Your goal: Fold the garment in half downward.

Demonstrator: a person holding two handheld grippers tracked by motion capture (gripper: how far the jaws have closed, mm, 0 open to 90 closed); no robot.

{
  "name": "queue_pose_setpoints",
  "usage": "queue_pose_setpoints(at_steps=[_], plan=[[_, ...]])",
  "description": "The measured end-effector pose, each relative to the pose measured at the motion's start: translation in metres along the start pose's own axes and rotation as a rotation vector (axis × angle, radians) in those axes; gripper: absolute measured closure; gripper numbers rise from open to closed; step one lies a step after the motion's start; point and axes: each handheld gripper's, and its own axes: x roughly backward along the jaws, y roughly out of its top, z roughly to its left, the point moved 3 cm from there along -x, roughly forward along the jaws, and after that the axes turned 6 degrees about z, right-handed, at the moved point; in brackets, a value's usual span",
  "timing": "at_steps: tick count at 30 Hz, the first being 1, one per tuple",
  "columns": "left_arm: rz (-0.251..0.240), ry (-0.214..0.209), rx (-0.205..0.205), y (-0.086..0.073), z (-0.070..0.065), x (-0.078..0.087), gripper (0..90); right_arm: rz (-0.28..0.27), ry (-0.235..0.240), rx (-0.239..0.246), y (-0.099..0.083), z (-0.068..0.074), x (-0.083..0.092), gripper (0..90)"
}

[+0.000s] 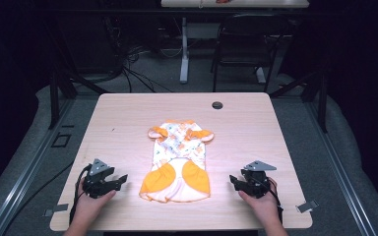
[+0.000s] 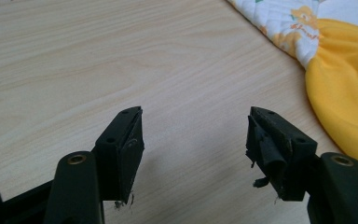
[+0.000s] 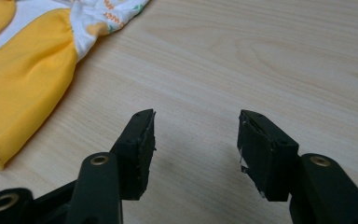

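Observation:
A small garment (image 1: 179, 160) lies flat in the middle of the wooden table (image 1: 128, 118), white with an orange print on top and orange panels at its near end. My left gripper (image 1: 120, 180) rests on the table to the garment's left, jaws open and empty. Its own view has the orange panel (image 2: 345, 102) at the right edge, beyond its fingers (image 2: 126, 144). My right gripper (image 1: 233, 181) sits to the garment's right, also open with nothing between the jaws. In the right gripper view the garment (image 3: 28, 79) lies at the upper left.
A dark round grommet (image 1: 217, 105) sits near the table's far edge. Beyond the table stand a black chair (image 1: 248, 44) and another desk's leg (image 1: 184, 54), with cables on the floor. Metal rails (image 1: 342, 177) run along both sides.

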Motion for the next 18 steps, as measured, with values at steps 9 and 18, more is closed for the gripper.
queue_pose_setpoints(at_steps=[9, 18], plan=[[0.035, -0.036, 0.002, 0.000, -0.012, -0.002, 45.4, 0.023, -0.014, 0.054, 0.003, 0.010, -0.001, 49.8], [0.045, -0.033, -0.003, -0.003, -0.009, -0.004, 45.6, 0.018, -0.009, 0.046, 0.002, 0.009, -0.001, 48.7]])
